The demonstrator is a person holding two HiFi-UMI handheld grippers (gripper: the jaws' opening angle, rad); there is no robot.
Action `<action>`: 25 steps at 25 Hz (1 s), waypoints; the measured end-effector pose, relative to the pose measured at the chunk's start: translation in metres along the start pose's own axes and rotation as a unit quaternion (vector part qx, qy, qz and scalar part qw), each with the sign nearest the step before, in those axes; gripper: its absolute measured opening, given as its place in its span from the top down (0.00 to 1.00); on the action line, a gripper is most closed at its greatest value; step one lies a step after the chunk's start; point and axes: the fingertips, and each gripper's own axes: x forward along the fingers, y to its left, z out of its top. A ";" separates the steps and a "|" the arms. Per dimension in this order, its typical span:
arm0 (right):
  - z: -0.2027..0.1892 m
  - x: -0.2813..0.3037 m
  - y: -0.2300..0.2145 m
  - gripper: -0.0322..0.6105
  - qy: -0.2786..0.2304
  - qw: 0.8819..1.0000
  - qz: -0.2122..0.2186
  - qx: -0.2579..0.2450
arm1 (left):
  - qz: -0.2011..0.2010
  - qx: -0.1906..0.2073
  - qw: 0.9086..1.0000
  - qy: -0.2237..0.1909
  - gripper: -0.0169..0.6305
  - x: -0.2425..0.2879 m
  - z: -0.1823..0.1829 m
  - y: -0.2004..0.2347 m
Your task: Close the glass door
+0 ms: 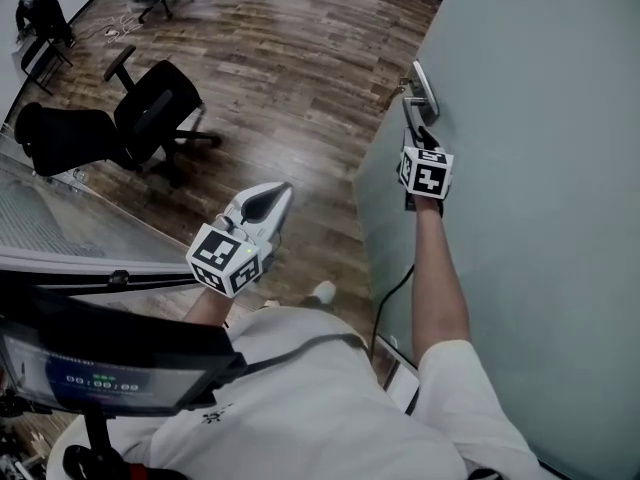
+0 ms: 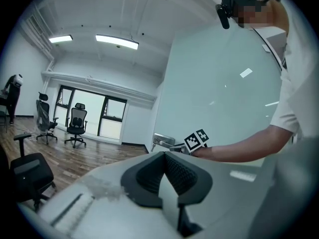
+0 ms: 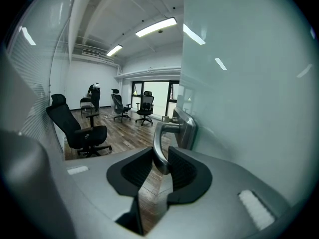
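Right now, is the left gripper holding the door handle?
No, the left gripper has its jaws shut on nothing; the right gripper clamps the door handle.

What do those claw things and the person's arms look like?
The left claw and right claw are smooth pale grey shells with dark ribbed pads inside. Each carries a cube covered in black-and-white square markers. The person wears a white short-sleeved shirt.
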 end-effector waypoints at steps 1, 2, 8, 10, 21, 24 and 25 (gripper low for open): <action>0.001 -0.001 0.005 0.79 0.000 1.000 0.003 -0.001 | 0.001 -0.001 1.000 -0.001 0.97 -0.004 0.000 0.002; 0.000 -0.001 0.010 0.79 0.000 1.000 0.006 -0.003 | 0.001 -0.002 1.000 -0.002 0.97 -0.007 -0.001 0.003; -0.005 0.001 0.030 0.79 -0.002 1.000 0.026 -0.011 | 0.004 -0.004 1.000 -0.005 0.97 -0.014 -0.005 0.006; -0.010 0.003 0.038 0.79 -0.004 0.999 0.032 -0.013 | 0.006 -0.003 1.000 -0.007 0.97 -0.018 -0.009 0.009; -0.002 -0.016 0.087 0.79 -0.003 0.998 0.055 -0.031 | 0.018 -0.008 1.000 -0.014 0.97 -0.073 -0.008 0.014; -0.004 -0.020 0.101 0.79 -0.003 0.997 0.063 -0.035 | 0.022 -0.011 1.000 -0.017 0.97 -0.088 -0.011 0.017; -0.004 -0.020 0.105 0.79 -0.002 0.997 0.065 -0.037 | 0.023 -0.011 1.000 -0.018 0.97 -0.092 -0.012 0.018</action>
